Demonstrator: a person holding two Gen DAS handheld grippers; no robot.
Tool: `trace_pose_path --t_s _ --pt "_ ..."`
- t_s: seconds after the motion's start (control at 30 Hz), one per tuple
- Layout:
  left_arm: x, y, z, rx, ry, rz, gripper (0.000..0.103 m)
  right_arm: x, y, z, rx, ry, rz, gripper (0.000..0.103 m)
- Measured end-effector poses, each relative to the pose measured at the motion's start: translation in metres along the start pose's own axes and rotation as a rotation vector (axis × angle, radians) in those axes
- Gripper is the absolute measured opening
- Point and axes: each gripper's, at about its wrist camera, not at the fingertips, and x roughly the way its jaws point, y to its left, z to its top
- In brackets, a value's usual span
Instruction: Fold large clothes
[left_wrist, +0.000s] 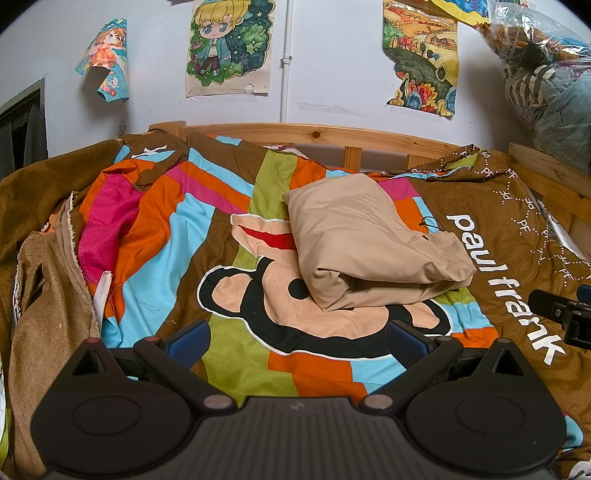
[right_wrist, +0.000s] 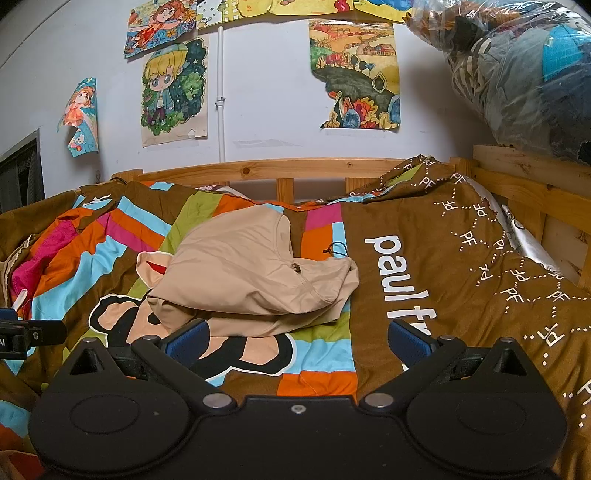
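Folded beige garment (left_wrist: 369, 243) lies on the patterned bedspread (left_wrist: 229, 373) over the monkey print — long axis slanting from far-left to near-right. Left gripper (left_wrist: 295, 341) and right gripper (right_wrist: 295, 341): jaws apart, empty.

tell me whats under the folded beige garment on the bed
The beige garment lies on the colourful quilt, covering part of its cartoon monkey print. The rest of the monkey's face beneath it is hidden.
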Motion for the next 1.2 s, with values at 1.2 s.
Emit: trace_pose_path --t_s 1.2 --pt "-0.0031 0.0039 0.0064 -0.017 0.001 0.040 0.102 -0.0001 -0.0004 0.0003 0.003 0.002 0.002 0.102"
